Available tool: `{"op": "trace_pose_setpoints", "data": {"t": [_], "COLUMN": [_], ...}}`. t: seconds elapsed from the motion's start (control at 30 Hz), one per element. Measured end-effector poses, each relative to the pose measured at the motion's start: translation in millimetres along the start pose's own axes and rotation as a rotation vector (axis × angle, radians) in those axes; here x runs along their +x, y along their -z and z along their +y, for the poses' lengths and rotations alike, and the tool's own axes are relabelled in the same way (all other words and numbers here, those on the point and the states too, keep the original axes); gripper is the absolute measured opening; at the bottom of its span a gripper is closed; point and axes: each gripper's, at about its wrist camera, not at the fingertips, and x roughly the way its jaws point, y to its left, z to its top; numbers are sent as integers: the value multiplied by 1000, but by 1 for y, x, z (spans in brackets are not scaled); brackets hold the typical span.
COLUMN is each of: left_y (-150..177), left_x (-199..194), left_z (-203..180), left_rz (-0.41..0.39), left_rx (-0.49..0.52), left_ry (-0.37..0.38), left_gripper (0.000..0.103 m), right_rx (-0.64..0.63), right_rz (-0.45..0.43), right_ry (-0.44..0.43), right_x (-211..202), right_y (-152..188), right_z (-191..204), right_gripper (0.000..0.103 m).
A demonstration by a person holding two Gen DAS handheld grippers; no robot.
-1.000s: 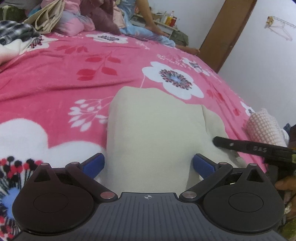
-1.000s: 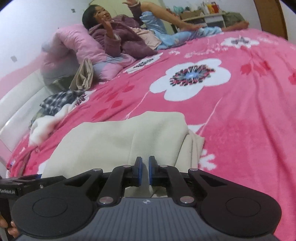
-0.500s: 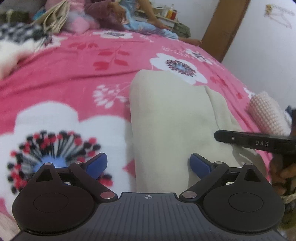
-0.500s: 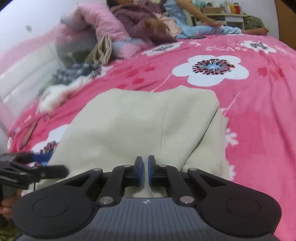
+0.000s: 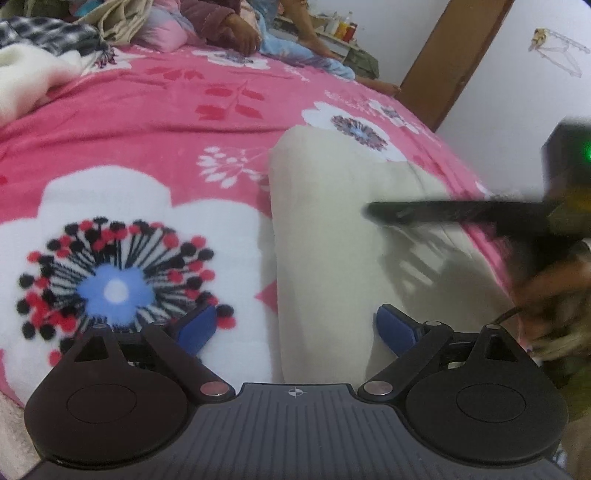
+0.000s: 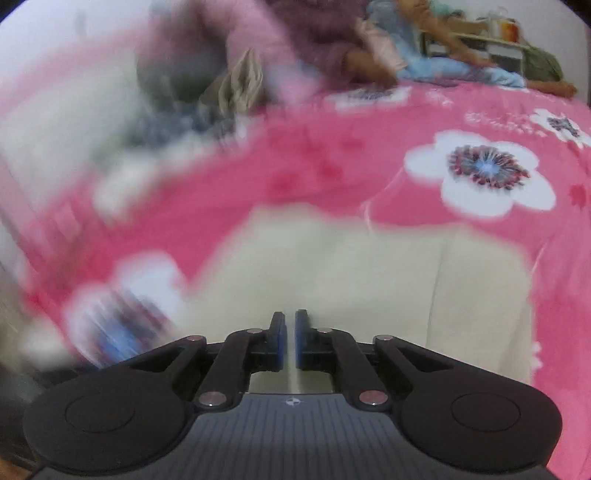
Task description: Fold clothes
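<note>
Cream garment [image 5: 325,236] folded into a long flat panel, lying on pink floral blanket [image 5: 155,122] spread over the bed; second cream layer showing along its right edge in the left wrist view. Same garment [image 6: 369,280] filling the middle of the right wrist view, much of that view smeared by blur.

Left gripper [image 5: 295,326] low over the garment's near end, jaws spread wide though just now narrowing; left blue pad over the white flower print, right blue pad over the cream cloth, nothing pinched between them.

Right gripper [image 6: 290,341] clenched, blue pads nearly touching with only a thin slit between; whether cloth is caught in that slit cannot be told. Also seen from the left wrist view as a blurred black bar [image 5: 454,214] across the garment's right side, held by a hand [image 5: 554,295] at the right edge.

Further out: pile of clothes [image 5: 48,40] at the blanket's far left, a person [image 5: 236,26] sitting at the far end of the bed, brown door frame [image 5: 454,62], white wall.
</note>
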Motion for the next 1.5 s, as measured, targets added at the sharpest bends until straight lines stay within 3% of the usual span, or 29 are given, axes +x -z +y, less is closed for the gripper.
{"op": "trace_pose_setpoints", "data": {"t": [0.13,0.23,0.3,0.4,0.53,0.63,0.8,0.9,0.97,1.13,1.3,1.4,1.47,1.5], "left_y": [2,3,4,4,3,2,1,-5,-8,-22,-31,-27,-22,-21], "left_x": [1,1,1,2,3,3,1,-3,-10,-21,-7,15,26,26], "left_z": [3,6,6,6,8,8,9,10,10,12,-8,-17,-18,-18], "left_rz": [0,1,-3,-7,2,5,8,19,1,-64,-68,-3,27,27], "left_rx": [6,3,1,-3,-7,-3,-24,-35,-26,-21,67,115,131,132], "left_ry": [15,29,30,28,41,39,36,43,31,19,-11,-27,-41,-43], "left_gripper": [95,95,95,95,96,96,96,96,96,96,96,96,102,102], "right_rx": [-20,-102,-100,-161,-90,-136,-86,41,57,129,218,296,290,292], "right_rz": [61,-37,-60,8,51,-46,-31,-18,-47,-170,-243,-184,-106,-106], "right_ry": [53,21,-38,29,42,48,6,-26,-11,24,118,180,256,269], "right_x": [-18,-30,-24,18,7,-3,50,39,16,-57,-103,-96,-77,-78], "right_y": [-27,-36,-36,-13,-33,-46,-31,-37,-36,-17,23,54,76,80], "right_z": [15,36,38,28,23,36,16,-3,-8,-30,-40,-49,-53,-53], "right_gripper": [4,5,5,4,5,6,6,6,8,8,8,8,19,19]}}
